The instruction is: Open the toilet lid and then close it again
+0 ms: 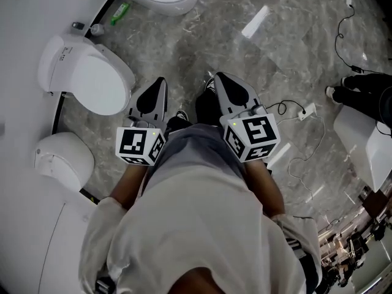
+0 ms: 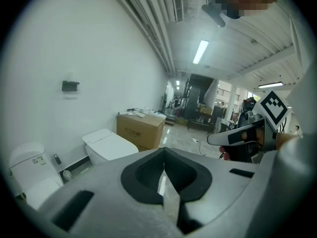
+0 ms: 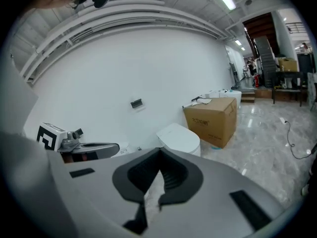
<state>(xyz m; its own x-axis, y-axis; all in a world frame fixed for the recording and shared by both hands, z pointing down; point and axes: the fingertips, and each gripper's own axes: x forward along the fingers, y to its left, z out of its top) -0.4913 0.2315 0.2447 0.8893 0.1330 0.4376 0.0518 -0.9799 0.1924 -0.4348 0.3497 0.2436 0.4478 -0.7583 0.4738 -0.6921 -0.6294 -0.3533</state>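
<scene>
Large indoor hall, a showroom or test floor for bathroom fittings rather than a home bathroom: several white toilets (image 1: 92, 72) stand in a row along one long bare wall (image 2: 74, 48), with a green bottle (image 1: 120, 13) lying between two of them. The floor (image 1: 184, 60) is glossy grey marble-look, a power strip (image 1: 305, 111) lies loose on it with its leads trailing, and a cardboard box (image 2: 140, 130) sits past the far toilet. Overhead is an open ceiling with pipes (image 2: 148, 29) and a strip light (image 2: 200, 52); the far end opens onto a cluttered work area.
</scene>
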